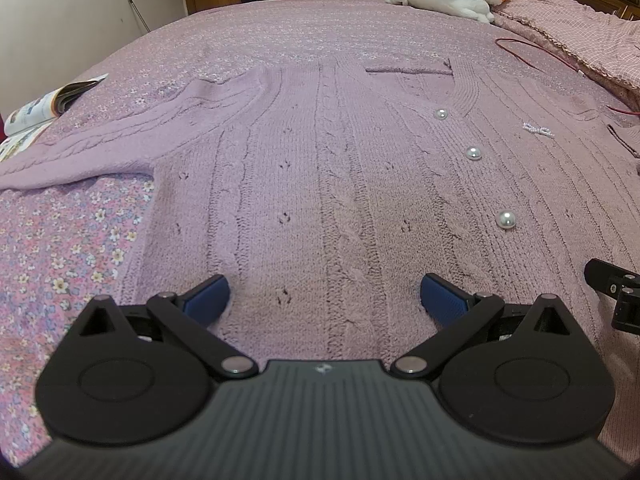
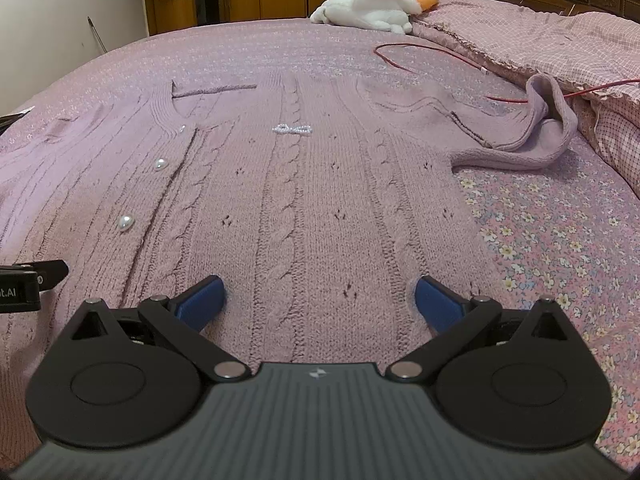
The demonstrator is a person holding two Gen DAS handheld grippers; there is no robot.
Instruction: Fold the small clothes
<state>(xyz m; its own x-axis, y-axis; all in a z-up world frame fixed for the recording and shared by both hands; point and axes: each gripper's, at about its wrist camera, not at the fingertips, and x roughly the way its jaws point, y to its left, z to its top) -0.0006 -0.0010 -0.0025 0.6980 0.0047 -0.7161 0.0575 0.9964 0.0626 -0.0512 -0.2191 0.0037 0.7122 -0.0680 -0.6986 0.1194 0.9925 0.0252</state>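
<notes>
1 lilac cable-knit cardigan (image 1: 320, 184) lies spread flat, front up, on a bed covered by a pink floral sheet (image 1: 60, 248). Left wrist view: the left gripper (image 1: 324, 296) sits low over the hem, its 2 blue fingers (image 1: 208, 298) spread wide apart, nothing between them. 3 pearl buttons (image 1: 473, 153) run along the placket, and 1 small beaded bow (image 1: 538, 129) sits on the chest. 1 sleeve (image 1: 100, 144) extends left toward 1 open magazine (image 1: 44, 110) at the bed's edge. Right wrist view: the right gripper (image 2: 318, 298) is likewise released, its 2 blue fingers (image 2: 438, 300) splayed over the knit near the hem and side edge. The other sleeve (image 2: 536, 136) is bunched up against 1 checked pink quilt (image 2: 560, 48). 1 red cable (image 2: 432, 54) loops across the bed, and 1 white-and-orange plush toy (image 2: 372, 8) lies at the far end.
</notes>
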